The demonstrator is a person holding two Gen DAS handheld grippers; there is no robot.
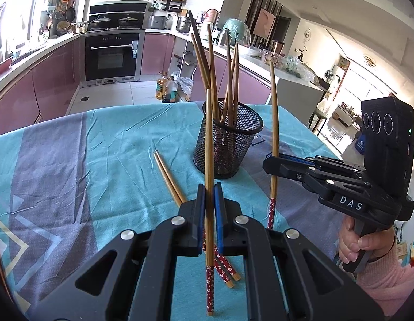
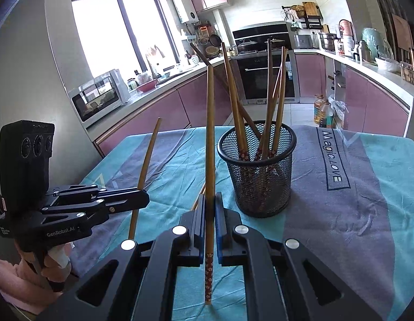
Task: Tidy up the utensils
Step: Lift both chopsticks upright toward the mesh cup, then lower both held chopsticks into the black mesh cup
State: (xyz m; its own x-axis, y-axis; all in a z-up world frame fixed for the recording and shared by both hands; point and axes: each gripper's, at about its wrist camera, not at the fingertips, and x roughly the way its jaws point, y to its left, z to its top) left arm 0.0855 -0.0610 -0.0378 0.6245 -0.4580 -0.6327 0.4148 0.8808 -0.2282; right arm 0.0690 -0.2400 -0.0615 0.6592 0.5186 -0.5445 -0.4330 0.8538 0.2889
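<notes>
Left gripper (image 1: 209,187) clamped on 1 upright chopstick (image 1: 209,160), patterned red end pointing down. Right gripper (image 2: 209,198) likewise clenched on 1 upright chopstick (image 2: 209,147), patterned end down. Under the left gripper's fingers, flat on the cloth: 2 loose chopsticks (image 1: 167,176), crossing near their patterned ends. Just ahead of both grippers, between them: black mesh cup (image 1: 228,139), upright, holding several chopsticks (image 1: 207,61) leaning apart, patterned ends down. Beneath everything: teal and grey tablecloth (image 1: 100,139), wrinkled, printed "Magic LOVE" to the right of the right gripper. Past the table's far edge: tiled floor with oil bottles (image 1: 167,88). Farther out: pink cabinets (image 1: 57,72) under a pale counter, built-in oven (image 1: 112,56), pots on the hob above it, bright window (image 2: 118,29).
</notes>
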